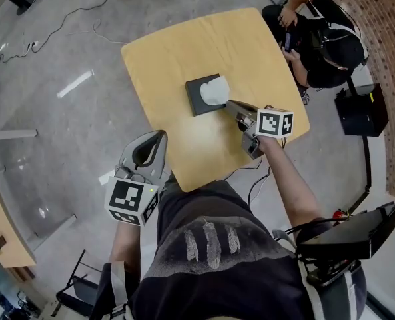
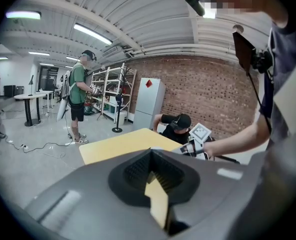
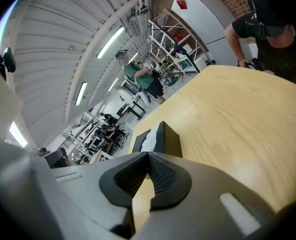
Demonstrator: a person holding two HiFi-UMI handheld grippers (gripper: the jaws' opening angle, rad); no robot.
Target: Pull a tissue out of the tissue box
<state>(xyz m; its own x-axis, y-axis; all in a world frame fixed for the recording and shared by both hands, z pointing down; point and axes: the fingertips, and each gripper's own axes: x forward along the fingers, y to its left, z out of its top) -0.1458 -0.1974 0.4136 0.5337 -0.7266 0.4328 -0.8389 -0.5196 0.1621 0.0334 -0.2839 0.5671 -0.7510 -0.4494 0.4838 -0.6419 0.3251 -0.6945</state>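
Sitting roughly mid-table, the black tissue box (image 1: 198, 99) has one white tissue (image 1: 216, 91) poking up out of its top. Bare wood runs all around it, so it's well clear of every edge of the table (image 1: 184, 45), with the most open space on the far side.

The right gripper (image 1: 232, 105) comes in from the near-right with its tip right at the tissue's edge. Its jaws are pressed together. In the right gripper view the tips meet just in front of the box, and I honestly can't tell if any tissue is pinched between them.

The left gripper (image 1: 160, 135) hangs off the table's near-left edge over the floor, well apart from the box, jaws closed with nothing in them.

Count: one box, one tissue showing, one table, two grippers. One person (image 1: 317, 39) crouches tight against the far-right corner, and another person (image 2: 78, 91) in a green shirt stands out on the open floor. Some cables (image 1: 64, 22) trail across the floor off to the far left.
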